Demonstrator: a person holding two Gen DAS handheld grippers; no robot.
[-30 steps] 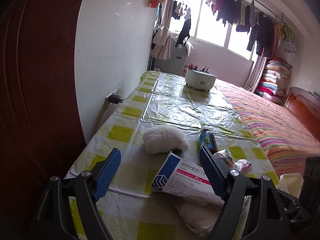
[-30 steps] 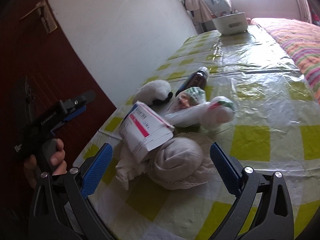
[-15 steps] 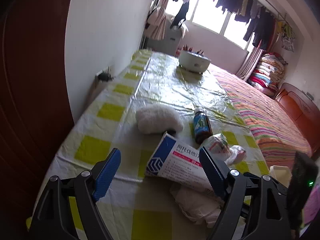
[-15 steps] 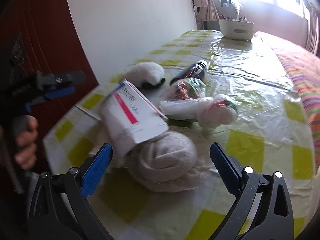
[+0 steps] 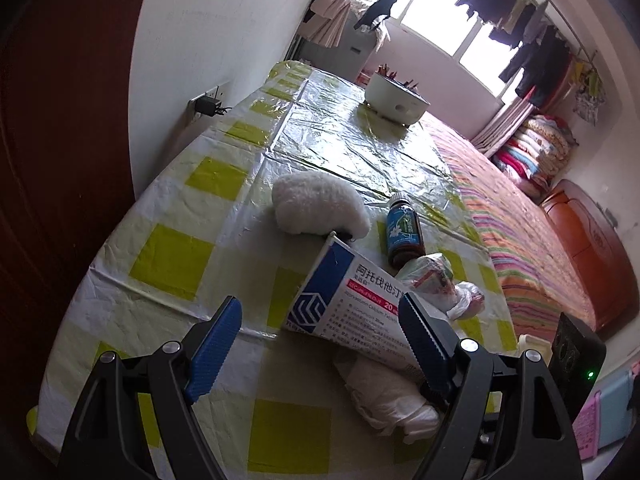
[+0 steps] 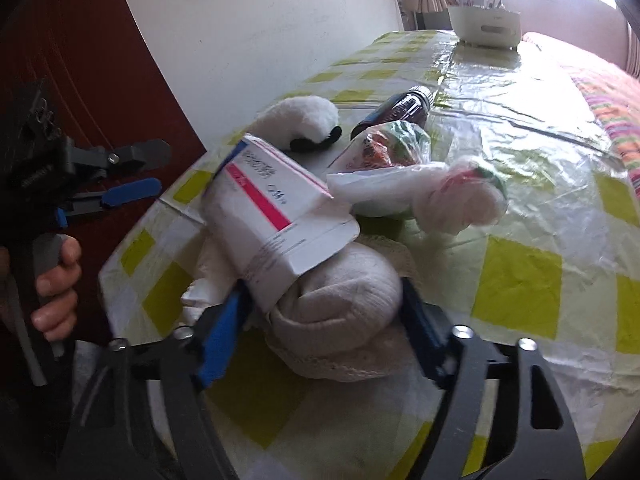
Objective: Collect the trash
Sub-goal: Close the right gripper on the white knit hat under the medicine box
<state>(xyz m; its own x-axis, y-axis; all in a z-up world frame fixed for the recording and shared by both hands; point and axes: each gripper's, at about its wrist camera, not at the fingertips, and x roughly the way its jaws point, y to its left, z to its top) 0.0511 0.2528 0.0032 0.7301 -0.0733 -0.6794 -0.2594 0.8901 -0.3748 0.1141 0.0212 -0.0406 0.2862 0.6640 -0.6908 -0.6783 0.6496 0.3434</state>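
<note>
The right hand-held gripper (image 6: 320,312), fully apart a second ago, is closing around the balled cloth (image 6: 344,300) lying on the desk (image 6: 520,280) under the medicine box (image 6: 272,208); the left hand-held gripper (image 5: 320,320) is hanging open.

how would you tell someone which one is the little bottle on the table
On the yellow-and-white checked plastic tablecloth, look past the white-and-blue medicine box, beside the fluffy white pad. The small dark glass bottle lies there on its side: the only hard, glossy thing, with a blue-green label.
</note>
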